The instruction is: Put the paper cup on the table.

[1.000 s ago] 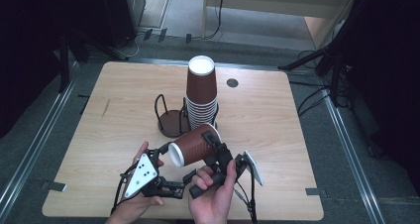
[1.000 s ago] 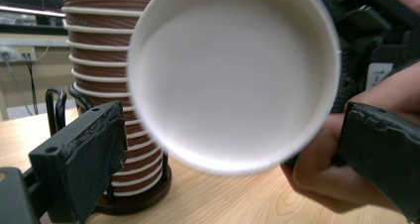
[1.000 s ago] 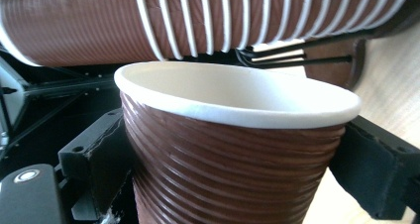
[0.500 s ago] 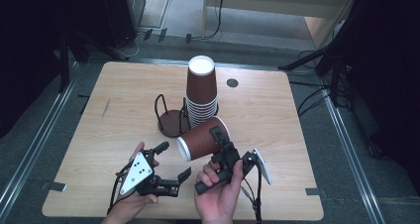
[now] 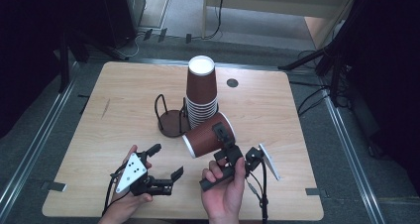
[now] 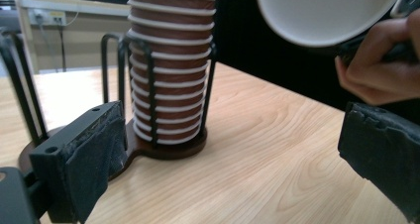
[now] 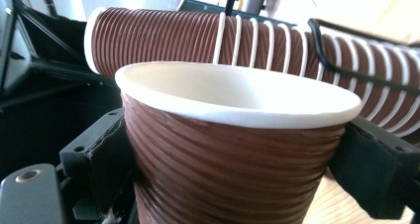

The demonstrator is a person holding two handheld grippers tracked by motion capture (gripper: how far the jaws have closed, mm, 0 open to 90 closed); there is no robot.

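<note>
Right gripper (image 5: 225, 142) clamps the tilted cup (image 5: 208, 136) near the table's (image 5: 124, 85) front edge. Left gripper (image 5: 166, 160) jaws spread, empty; left gripper view reveals the wire rack (image 6: 148, 85) caging the cup stack (image 6: 168, 60).

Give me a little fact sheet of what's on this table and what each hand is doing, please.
Surface: wooden table
Cup stack: brown paper cups stacked upside down in a black wire holder
Loose cup: one brown cup, tipped on its side, lifted off the table
Right gripper: jaws shut on the loose cup's ribbed wall
Left gripper: jaws open, holding nothing, near the table's front edge
Table mark: small dark round spot behind the stack
</note>
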